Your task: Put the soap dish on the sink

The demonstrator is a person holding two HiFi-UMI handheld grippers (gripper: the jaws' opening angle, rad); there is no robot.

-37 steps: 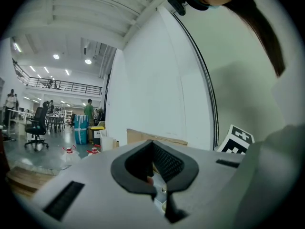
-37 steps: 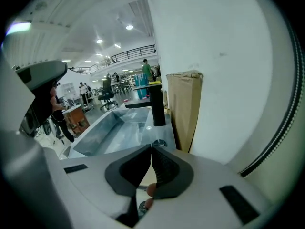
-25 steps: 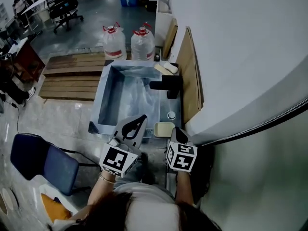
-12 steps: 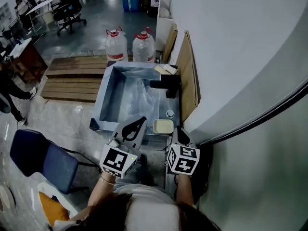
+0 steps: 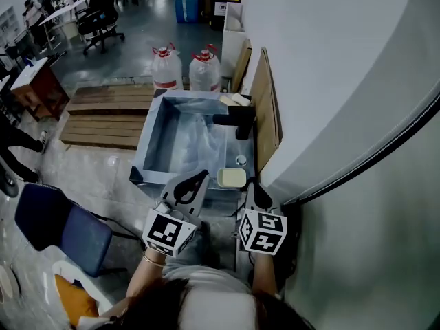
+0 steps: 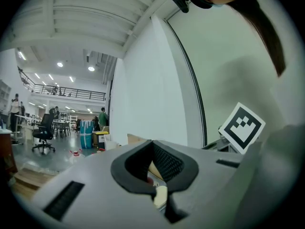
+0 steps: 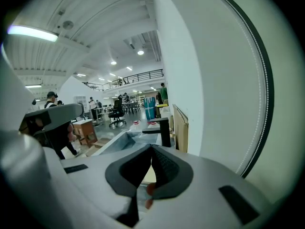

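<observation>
The pale yellow soap dish (image 5: 232,177) rests on the steel sink's (image 5: 152,122) near rim, by the front right corner. My right gripper (image 5: 250,185) is shut and empty, its tip just right of the dish and apart from it. My left gripper (image 5: 201,177) is also shut and empty, its tip left of the dish over the sink's front edge. In the left gripper view the jaws (image 6: 152,142) meet at their tips, and a pale sliver of the dish (image 6: 160,196) shows through the gap behind them. The right gripper (image 7: 151,147) view shows the same shut jaws.
A black faucet (image 5: 237,120) stands on the sink's right rim, a small round fitting (image 5: 240,160) in front of it. Pale blocks (image 5: 234,100) lie at the far corner. A wooden board (image 5: 265,115) leans on the white wall. Two water jugs (image 5: 168,69), a pallet (image 5: 103,112), a blue chair (image 5: 58,227).
The head view has shifted a little. Both grippers stay shut near the sink's front edge, and the soap dish has not moved on the rim.
</observation>
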